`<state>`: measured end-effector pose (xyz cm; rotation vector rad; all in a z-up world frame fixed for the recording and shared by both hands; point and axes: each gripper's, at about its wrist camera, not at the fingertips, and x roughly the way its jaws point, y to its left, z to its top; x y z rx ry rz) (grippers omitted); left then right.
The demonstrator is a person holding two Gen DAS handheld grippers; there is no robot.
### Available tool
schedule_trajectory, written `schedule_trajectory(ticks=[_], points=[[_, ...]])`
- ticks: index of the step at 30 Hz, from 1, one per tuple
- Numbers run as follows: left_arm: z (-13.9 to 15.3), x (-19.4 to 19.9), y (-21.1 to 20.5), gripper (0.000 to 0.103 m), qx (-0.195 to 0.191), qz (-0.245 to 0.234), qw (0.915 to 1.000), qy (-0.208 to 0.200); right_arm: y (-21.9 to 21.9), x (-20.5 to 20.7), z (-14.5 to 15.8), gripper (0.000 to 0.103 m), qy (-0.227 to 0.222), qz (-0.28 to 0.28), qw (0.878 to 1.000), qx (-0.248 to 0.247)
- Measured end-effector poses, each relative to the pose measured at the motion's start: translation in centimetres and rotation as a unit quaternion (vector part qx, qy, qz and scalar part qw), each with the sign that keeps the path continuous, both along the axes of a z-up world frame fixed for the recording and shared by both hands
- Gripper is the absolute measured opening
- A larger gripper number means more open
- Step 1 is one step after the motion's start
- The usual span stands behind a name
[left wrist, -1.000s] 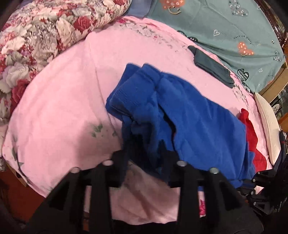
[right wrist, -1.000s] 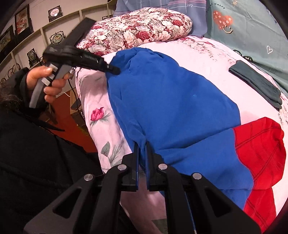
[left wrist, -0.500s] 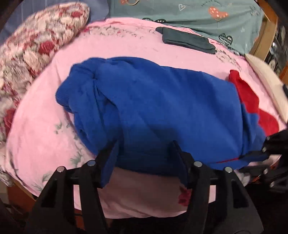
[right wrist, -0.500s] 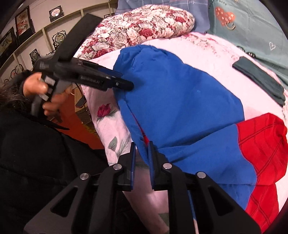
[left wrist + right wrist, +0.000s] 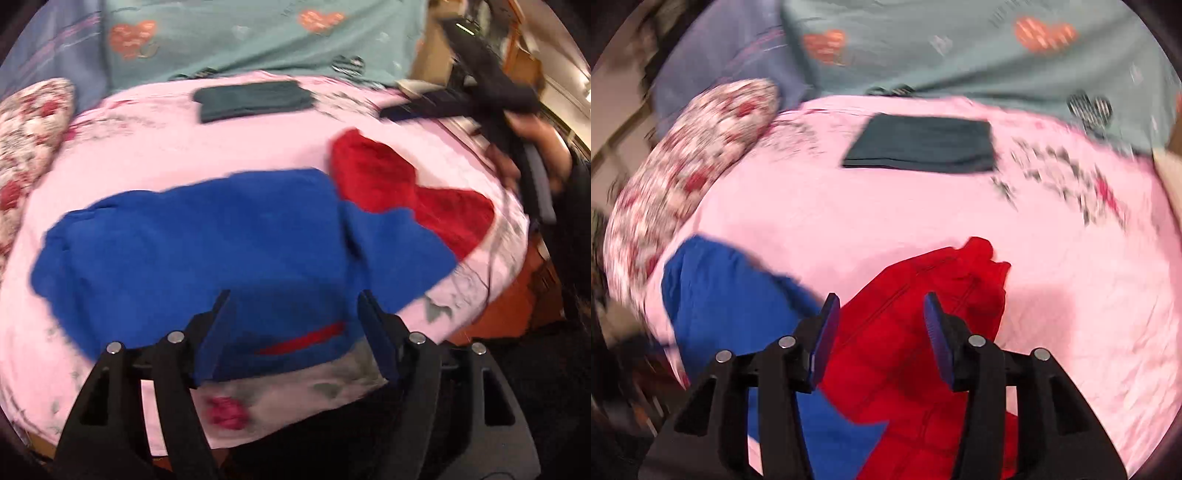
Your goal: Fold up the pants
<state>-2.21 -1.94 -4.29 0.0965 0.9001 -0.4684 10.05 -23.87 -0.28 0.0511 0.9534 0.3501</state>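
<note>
The blue and red pants (image 5: 207, 251) lie spread on the pink bedsheet (image 5: 184, 147). The blue part is at the left and the red part (image 5: 399, 188) at the right. My left gripper (image 5: 295, 317) is open and empty, just above the near blue edge. My right gripper (image 5: 881, 321) is open and empty over the red part (image 5: 916, 332), with the blue part (image 5: 727, 295) to its left. The right gripper also shows in the left wrist view (image 5: 480, 99), held in a hand at the far right. Both views are motion-blurred.
A folded dark grey garment (image 5: 923, 144) lies at the back of the bed (image 5: 251, 99). A floral pillow (image 5: 687, 166) sits at the left. A teal heart-print blanket (image 5: 960, 48) lies behind. The bed's near edge drops to a brown floor (image 5: 517, 295).
Both grippers have let go of the pants and opened. The right gripper moved from the blue near edge over to the red end. The pants now lie flatter on the sheet.
</note>
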Motion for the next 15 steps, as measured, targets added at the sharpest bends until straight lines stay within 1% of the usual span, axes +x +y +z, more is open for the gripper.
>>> schedule_trajectory(ticks=[3, 5, 7, 8, 9, 10, 11, 12, 14, 15], points=[[-1.2, -0.2, -2.9, 0.069, 0.019, -0.051, 0.9985, 0.012, 0.3, 3.7, -2.0, 0.05, 0.06, -0.049, 0.997, 0.006], [-1.9, -0.7, -4.0, 0.069, 0.028, -0.074, 0.9967, 0.019, 1.7, 5.7, -3.3, 0.05, 0.075, -0.068, 0.995, -0.02], [-2.5, -1.0, -4.5, 0.069, 0.04, -0.088, 0.995, 0.026, 3.0, 6.5, -4.6, 0.05, 0.088, -0.077, 0.992, -0.045], [-2.6, -1.0, -4.6, 0.069, 0.045, -0.089, 0.9946, 0.026, 3.6, 6.9, -5.4, 0.049, 0.095, -0.079, 0.99, -0.066], [-2.7, -1.0, -4.6, 0.069, 0.047, -0.09, 0.9945, 0.026, 4.3, 7.3, -6.5, 0.035, 0.105, -0.076, 0.988, -0.087], [-2.7, -0.9, -4.5, 0.069, 0.046, -0.09, 0.9945, 0.026, 4.3, 7.1, -7.5, 0.005, 0.112, -0.068, 0.987, -0.097], [-2.7, -0.7, -4.6, 0.069, 0.044, -0.088, 0.9948, 0.026, 4.4, 6.9, -8.3, 0.004, 0.121, -0.058, 0.986, -0.104], [-2.8, -0.6, -4.4, 0.069, 0.042, -0.086, 0.9951, 0.026, 3.8, 6.7, -8.1, 0.003, 0.11, -0.055, 0.988, -0.096], [-2.9, -0.4, -4.0, 0.069, 0.034, -0.08, 0.9959, 0.027, 2.5, 5.3, -6.0, 0.003, 0.067, -0.05, 0.994, -0.068], [-3.0, -0.2, -3.7, 0.069, 0.031, -0.076, 0.9962, 0.028, 1.2, 4.2, -4.1, 0.003, 0.037, -0.049, 0.997, -0.039]])
